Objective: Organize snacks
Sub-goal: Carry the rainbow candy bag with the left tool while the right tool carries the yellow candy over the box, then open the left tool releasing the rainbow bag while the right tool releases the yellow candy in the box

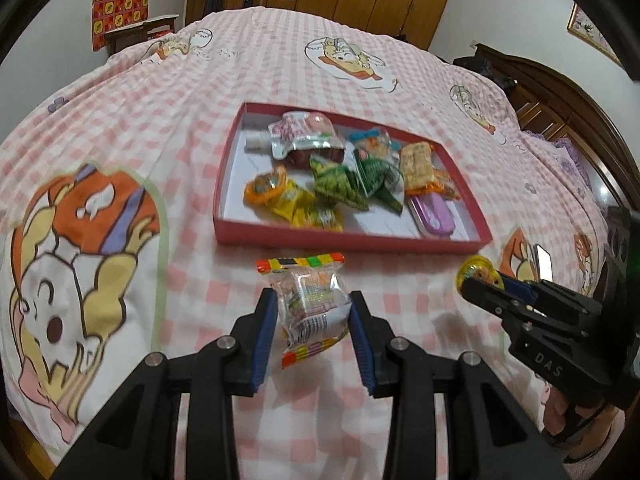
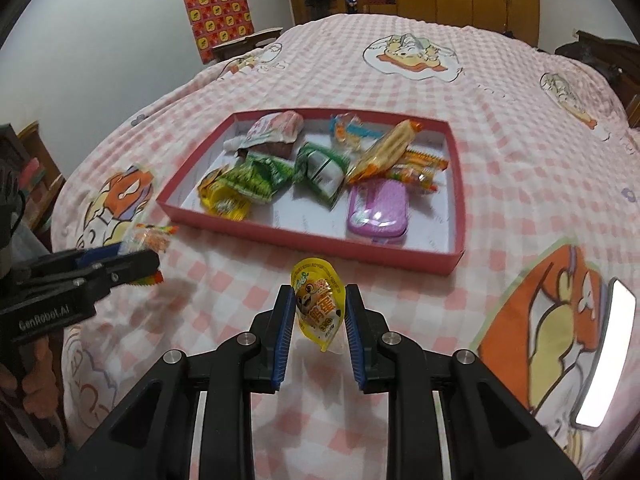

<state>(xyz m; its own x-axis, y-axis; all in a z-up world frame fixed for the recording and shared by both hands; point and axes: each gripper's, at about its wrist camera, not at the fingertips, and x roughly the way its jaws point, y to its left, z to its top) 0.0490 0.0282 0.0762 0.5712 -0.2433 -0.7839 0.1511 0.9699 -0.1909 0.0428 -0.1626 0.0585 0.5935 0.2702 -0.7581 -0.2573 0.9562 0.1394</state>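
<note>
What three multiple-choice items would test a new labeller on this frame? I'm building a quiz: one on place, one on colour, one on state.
1. Where is the purple case?
A. inside the red tray
B. on the bedspread beside the tray
C. in the left gripper

2. What colour is the packet in the right gripper?
A. green
B. yellow
C. purple

3. What is the left gripper doing?
A. open and empty
B. resting in the tray
C. shut on a clear snack packet

Key: 1 A, the case lies within the tray walls; 2 B, yellow wrapper between the fingers; 3 C, both pads press the packet.
</note>
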